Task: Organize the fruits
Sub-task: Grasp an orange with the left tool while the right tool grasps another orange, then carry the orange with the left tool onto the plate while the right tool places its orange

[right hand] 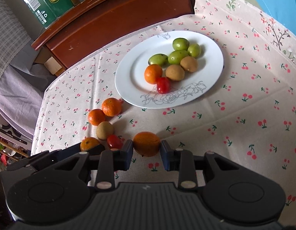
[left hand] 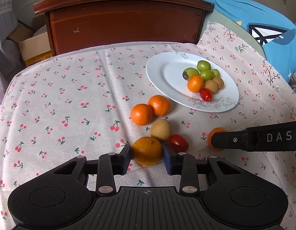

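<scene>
Your left gripper (left hand: 147,158) and right gripper (right hand: 147,149) each clasp an orange; the plate (right hand: 128,76) lies ahead, nearer the right.

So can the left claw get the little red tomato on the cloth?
Probably not right now. The left claw is already pinching an orange. The red tomato lies just beside its right finger, uncovered, so it could likely grab it once the orange is put down.

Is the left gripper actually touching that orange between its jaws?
Touching. In the left wrist view, the left gripper has both jaws pressed against the sides of the orange, with no gap.
</scene>
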{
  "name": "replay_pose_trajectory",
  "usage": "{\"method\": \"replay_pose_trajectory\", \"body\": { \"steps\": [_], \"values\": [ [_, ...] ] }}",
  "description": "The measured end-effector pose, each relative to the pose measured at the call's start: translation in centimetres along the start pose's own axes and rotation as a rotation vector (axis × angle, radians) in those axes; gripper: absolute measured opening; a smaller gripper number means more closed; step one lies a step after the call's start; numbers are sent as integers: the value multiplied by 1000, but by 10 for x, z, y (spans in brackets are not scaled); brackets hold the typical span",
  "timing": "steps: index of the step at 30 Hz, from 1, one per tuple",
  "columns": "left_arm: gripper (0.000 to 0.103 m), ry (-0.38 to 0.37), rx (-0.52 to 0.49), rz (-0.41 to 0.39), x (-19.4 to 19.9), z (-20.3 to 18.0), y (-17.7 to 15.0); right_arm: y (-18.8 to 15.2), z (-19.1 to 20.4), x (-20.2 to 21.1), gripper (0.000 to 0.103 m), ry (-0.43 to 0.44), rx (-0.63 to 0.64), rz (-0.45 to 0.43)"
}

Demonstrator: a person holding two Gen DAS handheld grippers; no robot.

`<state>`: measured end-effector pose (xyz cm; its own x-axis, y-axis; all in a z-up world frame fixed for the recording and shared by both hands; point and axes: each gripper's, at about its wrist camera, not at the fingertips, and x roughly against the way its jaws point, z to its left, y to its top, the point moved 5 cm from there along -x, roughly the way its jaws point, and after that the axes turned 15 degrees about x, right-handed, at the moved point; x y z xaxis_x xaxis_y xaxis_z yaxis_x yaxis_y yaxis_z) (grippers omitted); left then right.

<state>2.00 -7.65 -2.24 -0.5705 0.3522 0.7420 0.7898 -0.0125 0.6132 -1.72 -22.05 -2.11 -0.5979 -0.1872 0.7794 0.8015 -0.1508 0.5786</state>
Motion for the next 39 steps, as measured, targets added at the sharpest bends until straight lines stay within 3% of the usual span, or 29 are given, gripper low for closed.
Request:
{"method": "replay_pose_trajectory", "body": {
  "steps": [12, 20, 29, 39],
  "values": [
    [31, -16, 53, -44, 15, 1, 13, 4, -1, 1, 31, 7, -8, -16],
    [31, -77, 60, -127, 33, -12, 43, 30, -5, 25, 31, 59, -27, -146],
    [31, -125, 70, -124, 18, -24, 76, 76, -20, 37, 31, 51, 5, -274],
    [31, -120, 16, -67, -20, -40, 86, 102, -40, 4, 31, 15, 17, -257]
  ]
}}
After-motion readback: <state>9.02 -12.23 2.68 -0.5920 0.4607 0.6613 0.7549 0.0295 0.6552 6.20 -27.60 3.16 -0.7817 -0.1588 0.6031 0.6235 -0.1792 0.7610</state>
